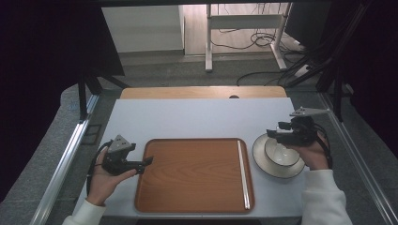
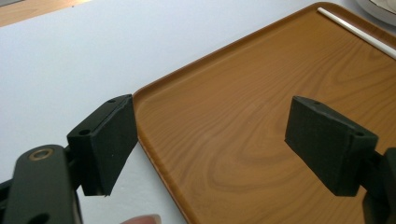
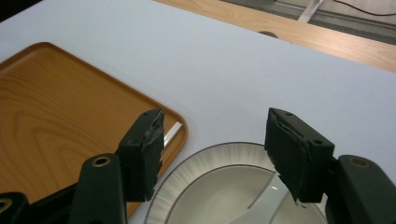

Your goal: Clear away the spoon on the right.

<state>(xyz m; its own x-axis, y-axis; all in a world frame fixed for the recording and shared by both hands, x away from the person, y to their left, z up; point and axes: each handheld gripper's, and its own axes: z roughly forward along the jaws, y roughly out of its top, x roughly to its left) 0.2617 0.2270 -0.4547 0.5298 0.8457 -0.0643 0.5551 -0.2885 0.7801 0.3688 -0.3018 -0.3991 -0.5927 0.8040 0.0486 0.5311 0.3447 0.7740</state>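
Nothing moved yet: left gripper gapes empty at the tray edge, right gripper gapes empty above the bowl

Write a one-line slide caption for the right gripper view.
Right gripper, jaws open, poised above a white bowl on its ribbed plate, beside the wooden tray.

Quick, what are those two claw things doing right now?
Left gripper: open, holding nothing, at the wooden tray.
Right gripper: open, holding nothing, above the bowl.
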